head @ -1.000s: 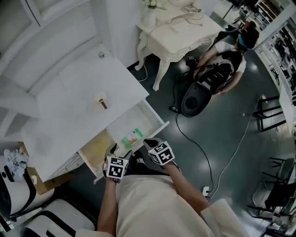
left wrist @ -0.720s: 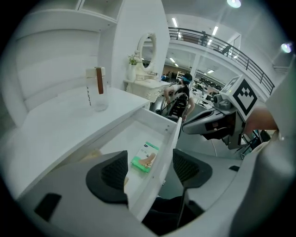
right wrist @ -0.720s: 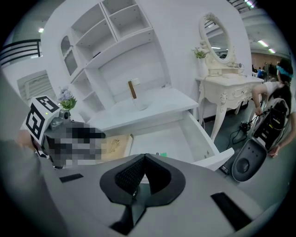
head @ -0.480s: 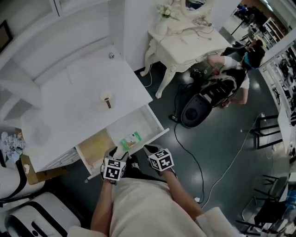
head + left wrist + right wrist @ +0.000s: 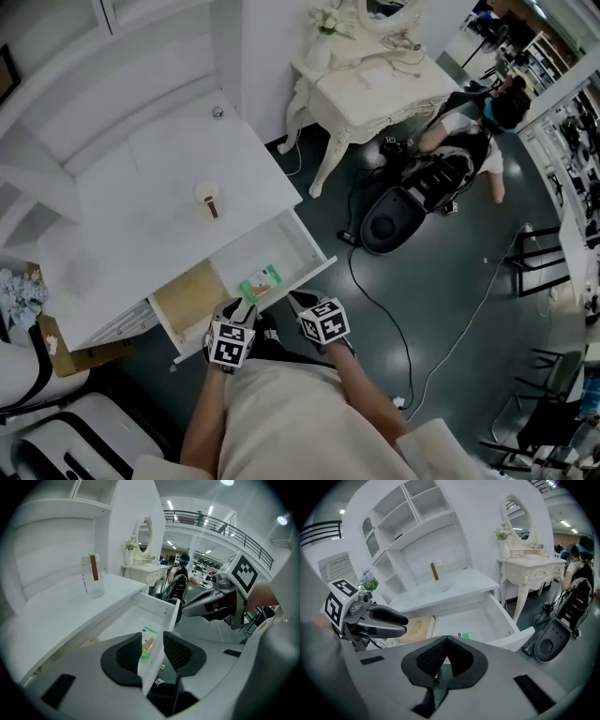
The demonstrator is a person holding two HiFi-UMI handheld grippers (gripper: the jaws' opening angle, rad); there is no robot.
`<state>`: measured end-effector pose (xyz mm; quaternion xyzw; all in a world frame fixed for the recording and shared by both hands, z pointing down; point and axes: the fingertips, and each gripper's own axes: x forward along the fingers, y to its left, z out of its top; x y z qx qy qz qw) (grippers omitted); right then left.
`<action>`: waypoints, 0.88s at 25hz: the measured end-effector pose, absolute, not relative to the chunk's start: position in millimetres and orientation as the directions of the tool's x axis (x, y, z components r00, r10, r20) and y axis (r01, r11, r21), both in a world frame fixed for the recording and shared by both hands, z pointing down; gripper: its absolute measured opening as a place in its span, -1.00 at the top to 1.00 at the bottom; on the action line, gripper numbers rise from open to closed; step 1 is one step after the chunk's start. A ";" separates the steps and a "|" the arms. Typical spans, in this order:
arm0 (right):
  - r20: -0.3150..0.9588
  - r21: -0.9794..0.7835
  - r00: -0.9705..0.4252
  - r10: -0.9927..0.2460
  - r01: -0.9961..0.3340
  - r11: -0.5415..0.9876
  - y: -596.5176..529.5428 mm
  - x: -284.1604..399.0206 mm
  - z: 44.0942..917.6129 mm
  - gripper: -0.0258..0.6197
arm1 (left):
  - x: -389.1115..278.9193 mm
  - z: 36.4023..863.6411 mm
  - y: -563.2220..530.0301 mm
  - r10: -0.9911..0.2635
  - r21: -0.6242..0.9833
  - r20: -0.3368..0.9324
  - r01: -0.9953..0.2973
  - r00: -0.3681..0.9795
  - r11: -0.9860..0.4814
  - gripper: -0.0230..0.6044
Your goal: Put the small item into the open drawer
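Observation:
A small green and white packet [image 5: 262,279] [image 5: 149,641] [image 5: 464,635] lies flat in the open white drawer [image 5: 281,246] under the desk top. My left gripper [image 5: 240,307] [image 5: 153,651] straddles the drawer's front panel [image 5: 161,632]. Its jaws have just been closing, and the panel stands between the pads. A thin gap still shows at the right pad. My right gripper [image 5: 298,300] [image 5: 446,656] hovers just outside the drawer front. It is shut, pads together with nothing in them.
A small glass bottle [image 5: 207,200] [image 5: 93,576] stands on the desk top. Left of the white drawer is a second open drawer [image 5: 192,298] with a tan bottom. A cream dressing table [image 5: 366,80], a crouching person [image 5: 469,141] and floor cables [image 5: 394,309] are to the right.
The head view has shifted slightly. Both grippers stay at the drawer's front edge, and the packet lies in the drawer as before.

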<state>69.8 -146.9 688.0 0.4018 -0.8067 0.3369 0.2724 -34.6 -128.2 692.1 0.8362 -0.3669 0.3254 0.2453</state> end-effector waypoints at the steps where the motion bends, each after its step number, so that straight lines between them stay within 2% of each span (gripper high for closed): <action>1: 0.711 -0.324 -0.527 -0.465 -0.833 0.449 -146.6 70.0 688.4 0.84 | -34.0 692.5 -128.3 -0.453 0.174 0.723 -0.771 0.522 -0.612 0.45; 4: 0.712 -0.324 -0.526 -0.466 -0.834 0.447 -145.7 69.7 689.2 0.84 | -33.6 691.6 -130.8 -0.461 0.165 0.718 -0.771 0.522 -0.615 0.58; 11: 0.712 -0.315 -0.517 -0.475 -0.840 0.442 -146.2 72.6 686.8 0.84 | -34.3 694.3 -137.5 -0.472 0.141 0.720 -0.773 0.509 -0.618 0.74; 22: 0.714 -0.311 -0.505 -0.485 -0.849 0.427 -147.0 78.7 686.1 0.84 | -36.0 699.1 -146.3 -0.478 0.143 0.715 -0.776 0.511 -0.615 0.86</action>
